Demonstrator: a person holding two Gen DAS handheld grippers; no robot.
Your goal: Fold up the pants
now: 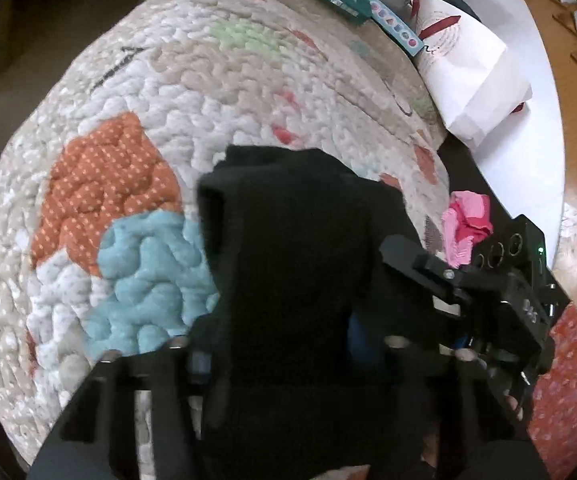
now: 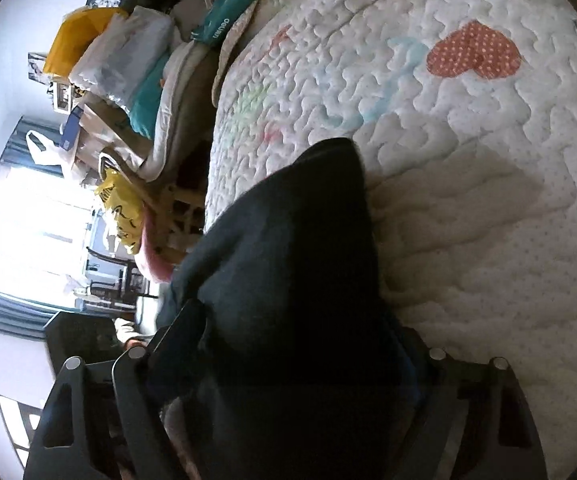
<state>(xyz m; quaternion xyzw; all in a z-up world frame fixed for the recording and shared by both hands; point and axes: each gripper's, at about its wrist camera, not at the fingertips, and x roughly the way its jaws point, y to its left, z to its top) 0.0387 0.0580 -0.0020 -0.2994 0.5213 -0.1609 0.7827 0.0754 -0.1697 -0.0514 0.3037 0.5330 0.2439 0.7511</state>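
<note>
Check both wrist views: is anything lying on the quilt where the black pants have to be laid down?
Nothing visible. The black pants drape over both sets of jaws, and the quilt beyond them is bare. The pink cloth lies off to the side, at the quilt's edge.

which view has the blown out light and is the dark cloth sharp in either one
Right wrist view: the window at left is blown out white, and the black pants cast a soft shadow on the quilt. Left wrist view: even light with no glare; the pants are smeared at their edges. In both views the cloth is a near-featureless dark mass, and the fisheye bends the bed.
</note>
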